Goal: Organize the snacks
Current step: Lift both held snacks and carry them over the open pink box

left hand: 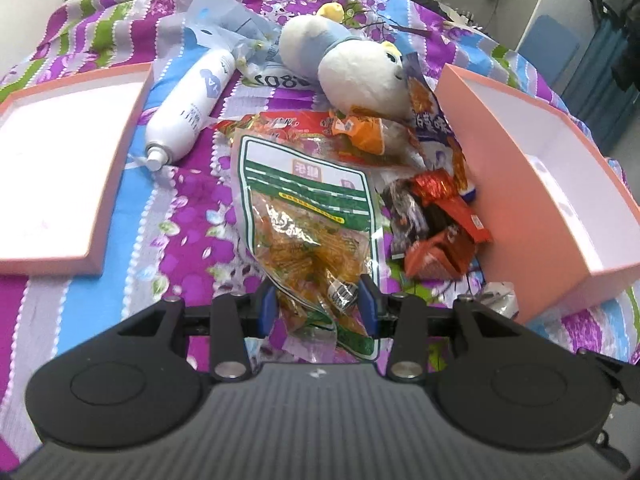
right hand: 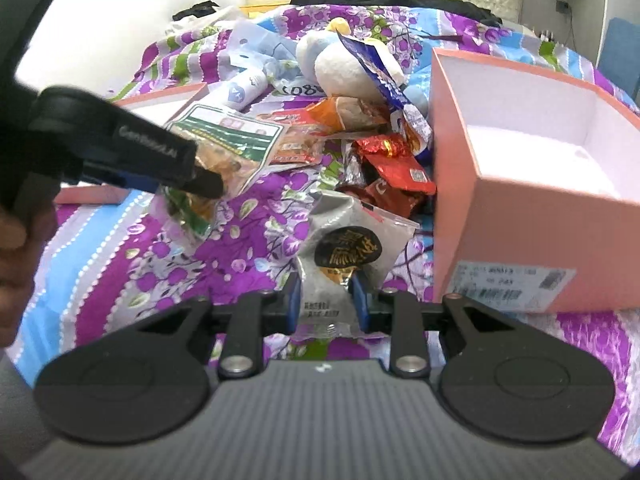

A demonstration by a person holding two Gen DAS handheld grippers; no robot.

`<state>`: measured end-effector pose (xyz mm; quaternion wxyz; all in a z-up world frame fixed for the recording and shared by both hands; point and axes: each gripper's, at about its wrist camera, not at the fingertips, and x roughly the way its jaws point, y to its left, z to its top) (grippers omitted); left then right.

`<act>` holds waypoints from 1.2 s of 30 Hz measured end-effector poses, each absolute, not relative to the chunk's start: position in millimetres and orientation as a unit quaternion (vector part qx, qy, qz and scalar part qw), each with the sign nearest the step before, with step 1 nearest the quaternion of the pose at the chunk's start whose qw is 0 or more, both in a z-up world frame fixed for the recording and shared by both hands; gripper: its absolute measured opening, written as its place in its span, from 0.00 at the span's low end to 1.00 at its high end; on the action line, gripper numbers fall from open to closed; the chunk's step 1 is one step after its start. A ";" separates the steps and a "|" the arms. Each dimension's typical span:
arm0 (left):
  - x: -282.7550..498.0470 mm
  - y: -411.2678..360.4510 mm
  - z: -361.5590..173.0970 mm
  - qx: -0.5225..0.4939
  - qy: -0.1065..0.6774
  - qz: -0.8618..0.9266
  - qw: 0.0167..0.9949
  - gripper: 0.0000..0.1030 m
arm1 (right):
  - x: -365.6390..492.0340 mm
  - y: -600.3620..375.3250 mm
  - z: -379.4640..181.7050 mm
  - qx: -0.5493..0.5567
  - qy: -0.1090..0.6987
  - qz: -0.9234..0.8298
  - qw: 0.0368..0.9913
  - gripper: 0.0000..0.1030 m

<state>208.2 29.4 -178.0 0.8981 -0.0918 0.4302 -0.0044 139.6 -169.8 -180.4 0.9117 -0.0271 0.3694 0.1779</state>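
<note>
My left gripper (left hand: 318,306) is shut on the near end of a green-and-clear snack bag (left hand: 304,208) with orange pieces inside. The right wrist view shows that gripper (right hand: 208,182) holding the bag (right hand: 228,140) above the bedspread. My right gripper (right hand: 325,303) is shut on a silver snack packet (right hand: 344,240) with a black and gold oval label. A pile of red, orange and blue snack packets (left hand: 432,200) lies beside the open pink box (left hand: 532,184), which also shows at the right in the right wrist view (right hand: 532,184).
A pink box lid (left hand: 60,160) lies at the left. A white spray bottle (left hand: 192,108) and a white-and-blue plush toy (left hand: 352,64) lie beyond the snacks on the purple floral bedspread (left hand: 192,216). Dark clothes and a cushion sit at the far edge.
</note>
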 end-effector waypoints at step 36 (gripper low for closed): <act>168.7 -14.9 -13.5 -0.054 0.342 -0.037 0.937 0.45 | 127.1 -224.1 -18.7 0.036 0.230 0.182 0.955 0.29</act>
